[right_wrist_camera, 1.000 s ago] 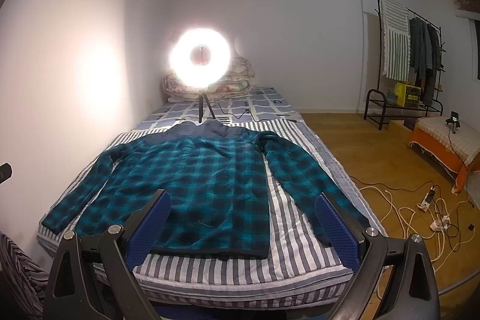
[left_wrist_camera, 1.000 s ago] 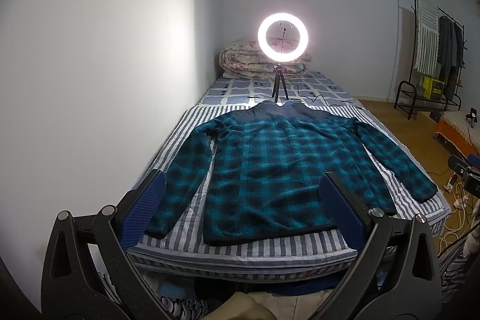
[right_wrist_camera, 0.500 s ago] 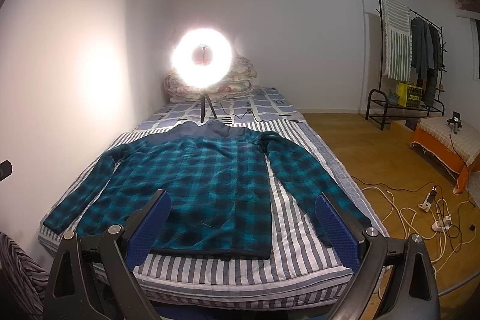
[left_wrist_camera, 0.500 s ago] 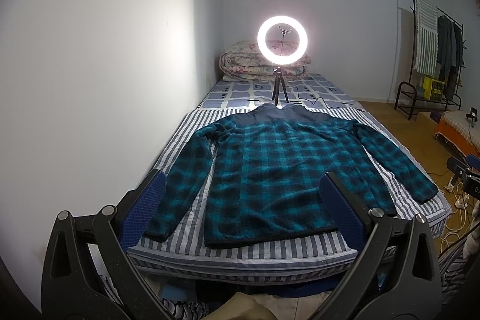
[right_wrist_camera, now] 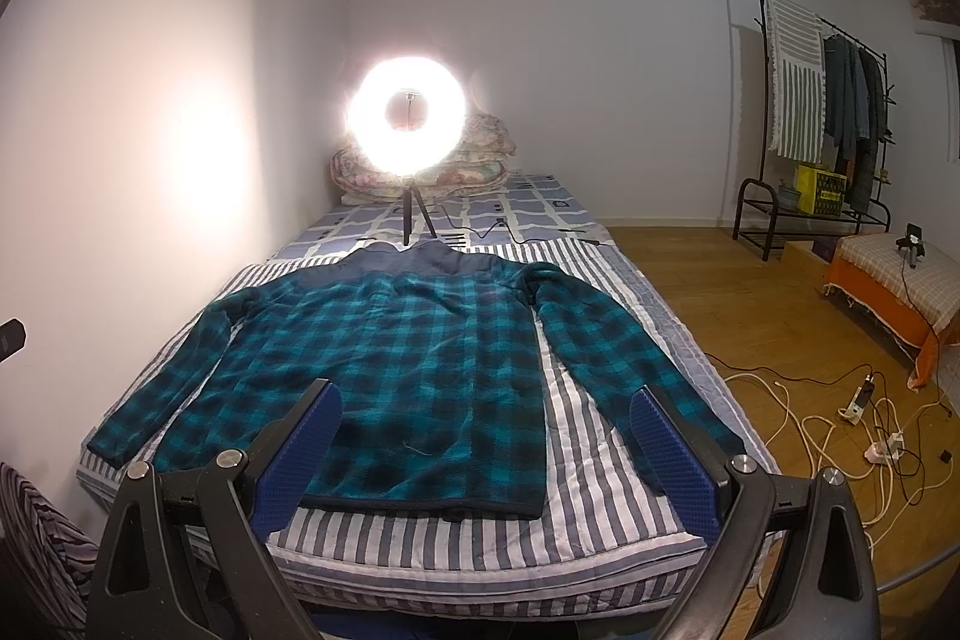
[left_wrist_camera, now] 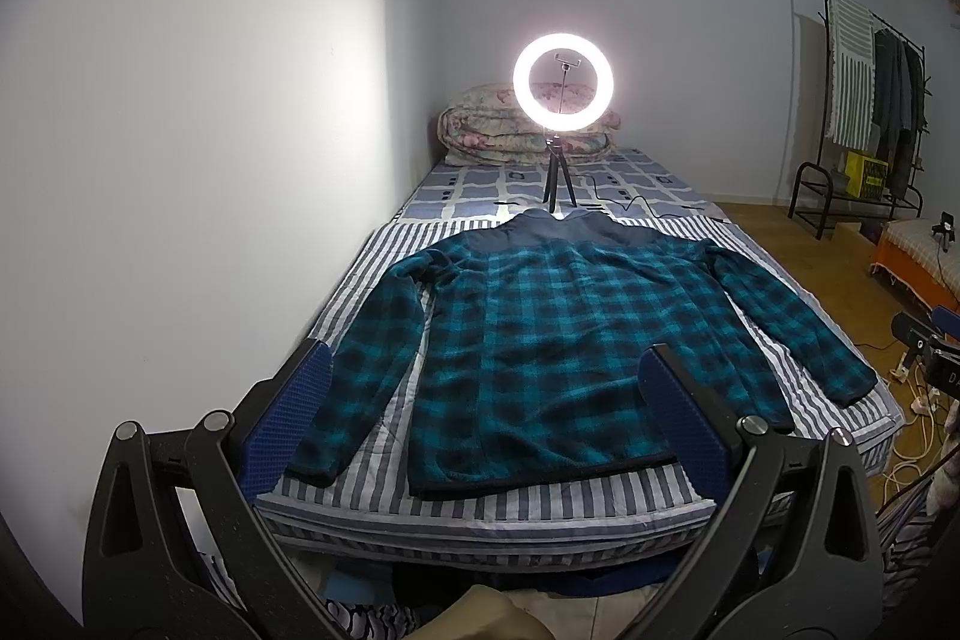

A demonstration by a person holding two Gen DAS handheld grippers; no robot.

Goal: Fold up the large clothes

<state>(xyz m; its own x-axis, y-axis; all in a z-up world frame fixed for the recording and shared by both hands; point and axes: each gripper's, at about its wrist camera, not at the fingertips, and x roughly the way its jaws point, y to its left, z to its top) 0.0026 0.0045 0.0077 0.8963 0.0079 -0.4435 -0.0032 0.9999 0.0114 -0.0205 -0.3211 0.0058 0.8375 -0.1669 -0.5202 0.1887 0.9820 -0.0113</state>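
Left wrist view showed your left gripper [left_wrist_camera: 480,412] spread wide, holding nothing; your right gripper [right_wrist_camera: 486,436] was equally wide and empty. Your plaid jacket [left_wrist_camera: 552,340] lay flat, sleeves out, on the striped bed [left_wrist_camera: 540,502].

Striped bed [left_wrist_camera: 600,496], plaid jacket [left_wrist_camera: 558,358] spread flat, ring light [left_wrist_camera: 563,82], folded quilt [left_wrist_camera: 480,130]

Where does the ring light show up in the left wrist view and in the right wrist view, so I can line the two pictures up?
Left wrist view: the ring light is right of centre, upper half, on its tripod beyond the plaid jacket.
Right wrist view: the ring light is left of centre, glaring, beyond the jacket's collar.
Shared landmark: the folded quilt behind it at the wall.
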